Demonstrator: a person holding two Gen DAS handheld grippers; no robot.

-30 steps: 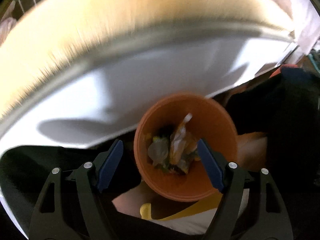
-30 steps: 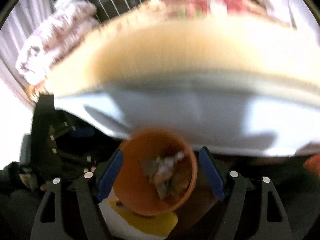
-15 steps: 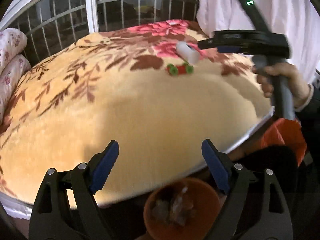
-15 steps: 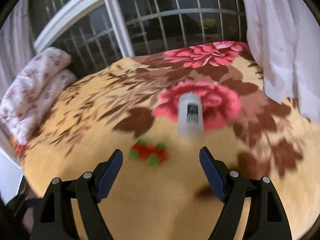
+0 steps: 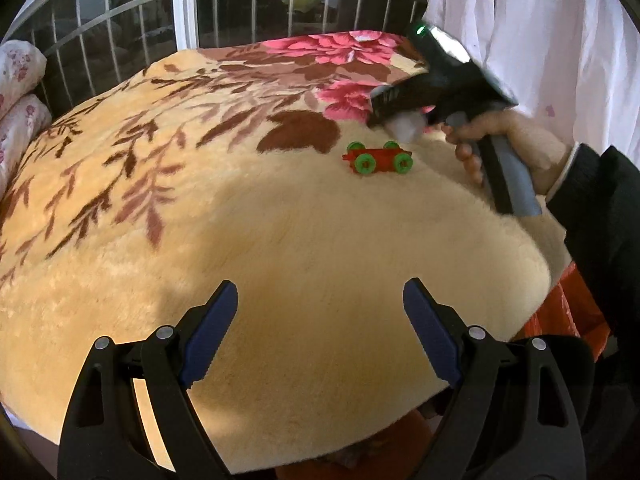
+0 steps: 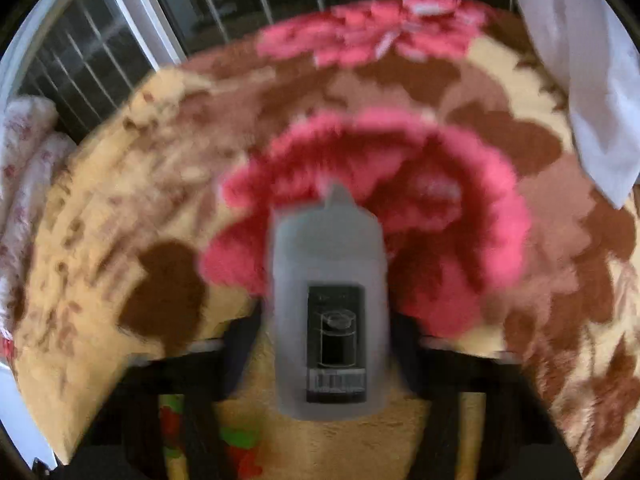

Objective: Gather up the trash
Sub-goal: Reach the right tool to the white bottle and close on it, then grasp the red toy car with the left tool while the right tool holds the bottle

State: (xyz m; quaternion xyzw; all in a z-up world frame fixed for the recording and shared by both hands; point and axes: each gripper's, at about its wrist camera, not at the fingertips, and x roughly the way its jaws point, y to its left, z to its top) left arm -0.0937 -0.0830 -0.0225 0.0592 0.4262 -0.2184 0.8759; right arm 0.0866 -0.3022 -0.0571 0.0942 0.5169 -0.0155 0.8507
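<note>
Right claw [image 6: 328,344] closing around translucent bottle [image 6: 328,280], black label unreadable; left claw [image 5: 320,332] wide.

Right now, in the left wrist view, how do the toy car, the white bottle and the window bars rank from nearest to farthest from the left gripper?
1. Toy car, on the blanket ahead of the left gripper, slightly right.
2. White bottle, just beyond the car, between the right gripper's closing jaws.
3. Window bars, behind the bed, at top.
</note>
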